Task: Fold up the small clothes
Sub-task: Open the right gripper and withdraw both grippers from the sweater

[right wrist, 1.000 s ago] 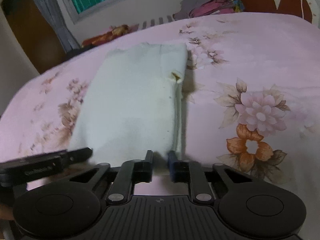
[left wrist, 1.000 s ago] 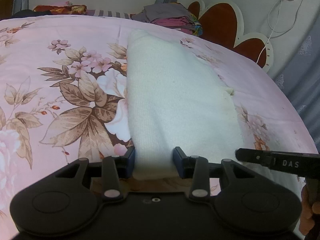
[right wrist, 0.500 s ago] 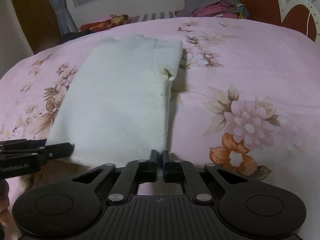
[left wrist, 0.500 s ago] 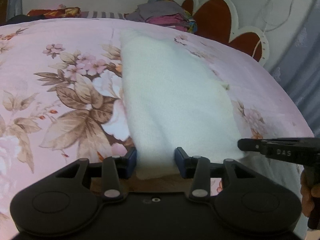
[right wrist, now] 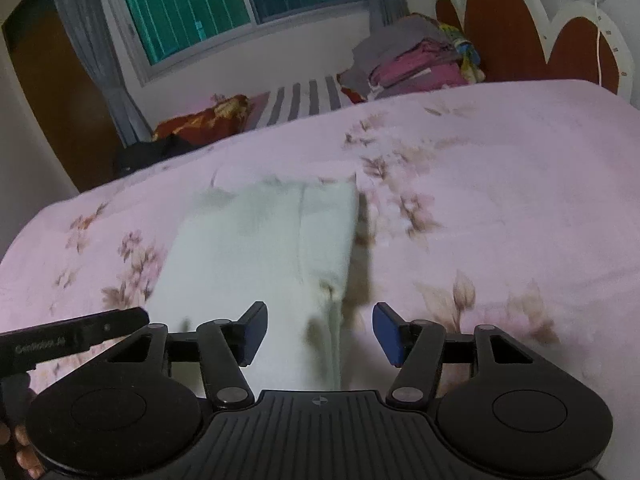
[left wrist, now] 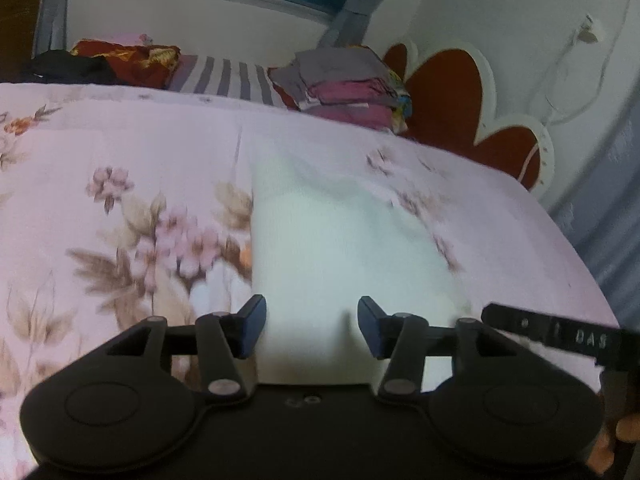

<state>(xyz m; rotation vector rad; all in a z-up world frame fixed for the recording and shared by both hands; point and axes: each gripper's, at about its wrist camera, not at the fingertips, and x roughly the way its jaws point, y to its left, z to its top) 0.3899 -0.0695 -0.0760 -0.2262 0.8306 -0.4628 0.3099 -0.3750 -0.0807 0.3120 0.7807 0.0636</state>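
Observation:
A white knit garment [left wrist: 340,248] lies folded lengthwise on the pink floral bedspread [left wrist: 120,152]. It also shows in the right wrist view [right wrist: 260,248]. My left gripper [left wrist: 311,328] is open, its jaws standing either side of the garment's near end. My right gripper [right wrist: 320,334] is open over the garment's near right edge. The right gripper's finger [left wrist: 552,334] shows at the right of the left wrist view. The left gripper's finger [right wrist: 76,336] shows at the left of the right wrist view.
A stack of folded clothes [left wrist: 348,84] sits at the far side of the bed by the red and white headboard [left wrist: 460,96]. A striped pillow [left wrist: 228,78] and a red cushion [left wrist: 124,60] lie below the window [right wrist: 240,0].
Both grippers have opened wider; the right was nearly closed half a second ago. Both views have tilted up and now show more of the room.

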